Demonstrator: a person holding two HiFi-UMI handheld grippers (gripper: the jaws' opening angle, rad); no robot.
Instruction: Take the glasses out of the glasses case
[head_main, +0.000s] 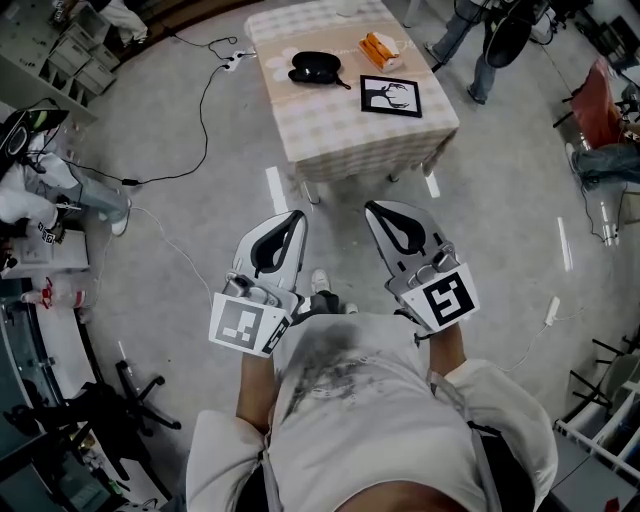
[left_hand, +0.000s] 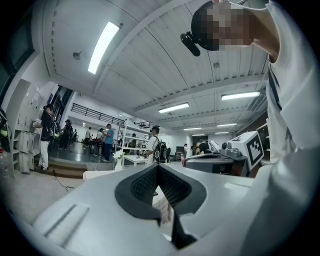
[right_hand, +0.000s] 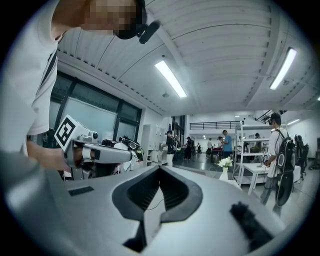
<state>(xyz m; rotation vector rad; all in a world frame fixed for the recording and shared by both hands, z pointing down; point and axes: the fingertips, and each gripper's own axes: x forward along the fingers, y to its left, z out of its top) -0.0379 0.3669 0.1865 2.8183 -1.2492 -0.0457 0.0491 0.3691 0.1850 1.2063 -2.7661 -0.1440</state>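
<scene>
The black glasses case (head_main: 315, 67) lies closed on a table with a checked cloth (head_main: 340, 130), far ahead of me in the head view. I hold both grippers close to my chest, well short of the table. The left gripper (head_main: 297, 216) points toward the table with its jaws together and nothing between them. The right gripper (head_main: 371, 207) is the same, shut and empty. In the left gripper view the left gripper (left_hand: 158, 166) aims up at the room, with the right gripper's marker cube (left_hand: 252, 146) beside it. The right gripper (right_hand: 160, 167) also looks across the hall.
On the table sit an orange item (head_main: 380, 48) and a black-framed antler picture (head_main: 390, 96). A power strip with cable (head_main: 232, 60) lies on the floor left of the table. White tape marks (head_main: 276, 188) lie before it. A person's legs (head_main: 470, 40) stand behind the table.
</scene>
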